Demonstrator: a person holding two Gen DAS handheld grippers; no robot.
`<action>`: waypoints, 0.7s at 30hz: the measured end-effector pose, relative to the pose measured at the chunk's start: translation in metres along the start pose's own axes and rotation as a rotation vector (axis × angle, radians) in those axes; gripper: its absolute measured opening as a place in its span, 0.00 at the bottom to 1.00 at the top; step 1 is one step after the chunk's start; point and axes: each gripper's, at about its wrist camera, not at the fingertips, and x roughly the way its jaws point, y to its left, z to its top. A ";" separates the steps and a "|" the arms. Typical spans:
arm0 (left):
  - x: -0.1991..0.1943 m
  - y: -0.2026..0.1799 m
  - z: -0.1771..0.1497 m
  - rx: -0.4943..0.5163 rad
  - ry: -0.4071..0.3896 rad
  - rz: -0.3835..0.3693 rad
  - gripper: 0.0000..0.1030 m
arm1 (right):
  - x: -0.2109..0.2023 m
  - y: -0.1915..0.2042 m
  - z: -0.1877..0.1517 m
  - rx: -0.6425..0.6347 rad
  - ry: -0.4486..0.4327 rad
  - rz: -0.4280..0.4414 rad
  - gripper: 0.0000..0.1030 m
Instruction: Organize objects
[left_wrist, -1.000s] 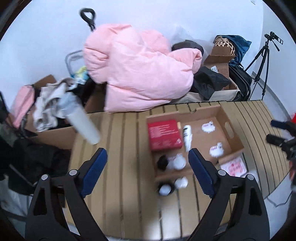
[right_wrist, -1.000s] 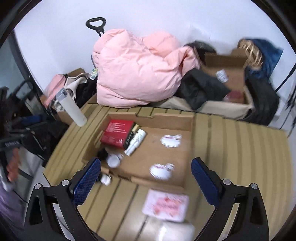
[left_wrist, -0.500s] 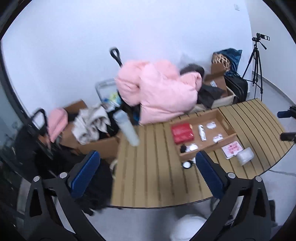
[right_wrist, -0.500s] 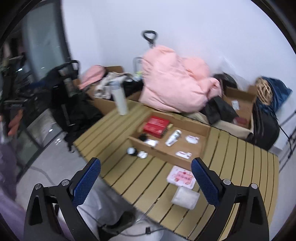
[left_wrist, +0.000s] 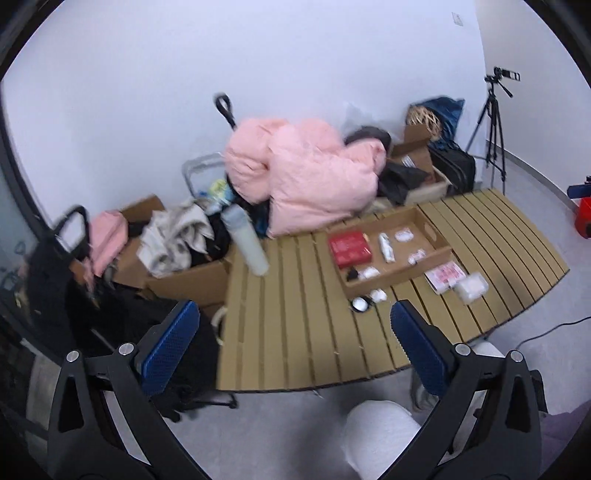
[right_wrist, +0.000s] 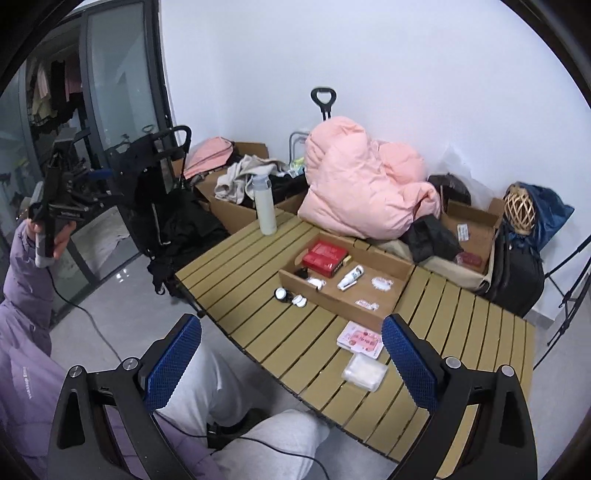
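Note:
A shallow cardboard tray (left_wrist: 432, 230) (right_wrist: 332, 295) on the slatted wooden table (left_wrist: 295, 332) (right_wrist: 258, 332) holds a red box (left_wrist: 349, 248) (right_wrist: 325, 254), a white tube (left_wrist: 386, 246) (right_wrist: 351, 277) and small white packets. In front of the tray lie a round black-and-white item (left_wrist: 360, 304) (right_wrist: 280, 294), a pink packet (left_wrist: 445, 275) (right_wrist: 360, 339) and a clear plastic box (left_wrist: 471, 288) (right_wrist: 364, 371). My left gripper (left_wrist: 291, 332) and right gripper (right_wrist: 291, 343) hover well back from the table. Both are open and hold nothing.
A tall white bottle (left_wrist: 245, 240) (right_wrist: 265, 206) stands at the table's far left corner. A pink puffy coat (left_wrist: 306, 177) (right_wrist: 362, 184) is heaped behind the tray, among cardboard boxes of clothes and bags. A person's grey-trousered legs (right_wrist: 229, 387) are at the near edge, and a tripod (left_wrist: 493, 125) stands at the right.
Both grippers have pulled back and up from the tray, so the whole table and floor now show. The left jaws stand slightly wider than a second ago.

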 end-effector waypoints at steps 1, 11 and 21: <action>0.013 -0.006 -0.008 -0.006 0.001 -0.015 1.00 | 0.013 0.000 -0.004 0.008 0.009 -0.009 0.97; 0.231 -0.087 -0.103 0.009 0.038 -0.039 0.86 | 0.208 -0.012 -0.084 0.138 0.153 -0.147 0.97; 0.361 -0.087 -0.088 -0.109 0.173 -0.201 0.38 | 0.346 -0.024 -0.089 0.246 0.157 -0.091 0.57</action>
